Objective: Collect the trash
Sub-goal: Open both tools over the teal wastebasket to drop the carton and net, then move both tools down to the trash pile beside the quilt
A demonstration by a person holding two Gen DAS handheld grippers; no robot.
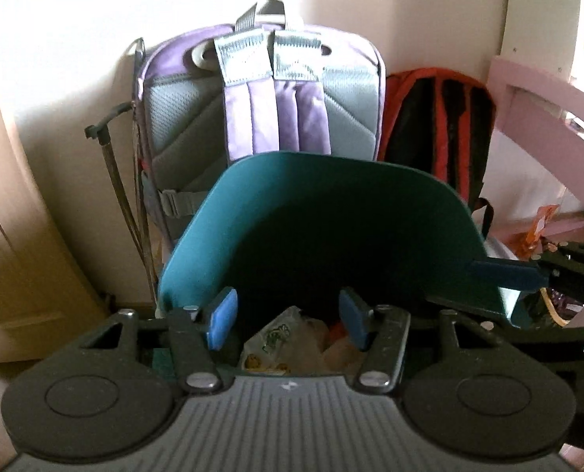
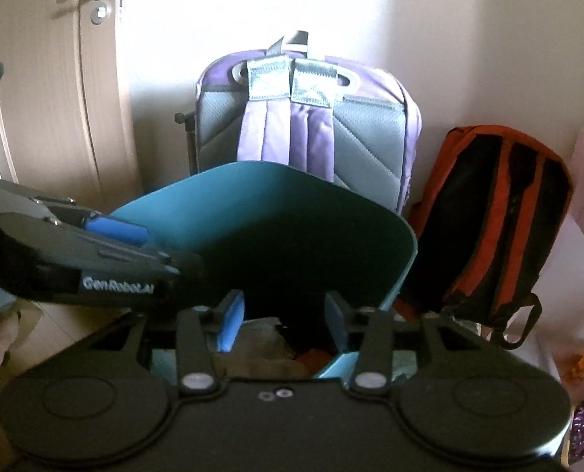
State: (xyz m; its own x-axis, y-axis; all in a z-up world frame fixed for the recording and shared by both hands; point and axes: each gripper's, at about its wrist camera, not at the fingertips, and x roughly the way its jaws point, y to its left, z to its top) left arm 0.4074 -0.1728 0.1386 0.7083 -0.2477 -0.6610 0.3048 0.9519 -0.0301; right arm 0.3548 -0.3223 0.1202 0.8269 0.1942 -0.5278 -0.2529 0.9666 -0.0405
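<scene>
From the left wrist, the left tool [image 1: 288, 320] stands spread over the teal bin [image 1: 276, 204], its pads pinching nothing. Trash [image 1: 280, 344] lies at the bin's bottom: a crumpled printed wrapper and thin plastic, which look light, soft and slippery. It is best pinched at a raised fold. A purple backpack [image 1: 292, 118] leans on the wall behind.

From the right wrist, the right tool [image 2: 282, 322] is likewise spread and empty above the same bin [image 2: 221, 196], where crumpled scraps [image 2: 268, 344] sit low inside. The left tool [image 2: 115, 232] reaches in from the left. An orange-and-black backpack [image 2: 500, 212] stands beside the bin.
</scene>
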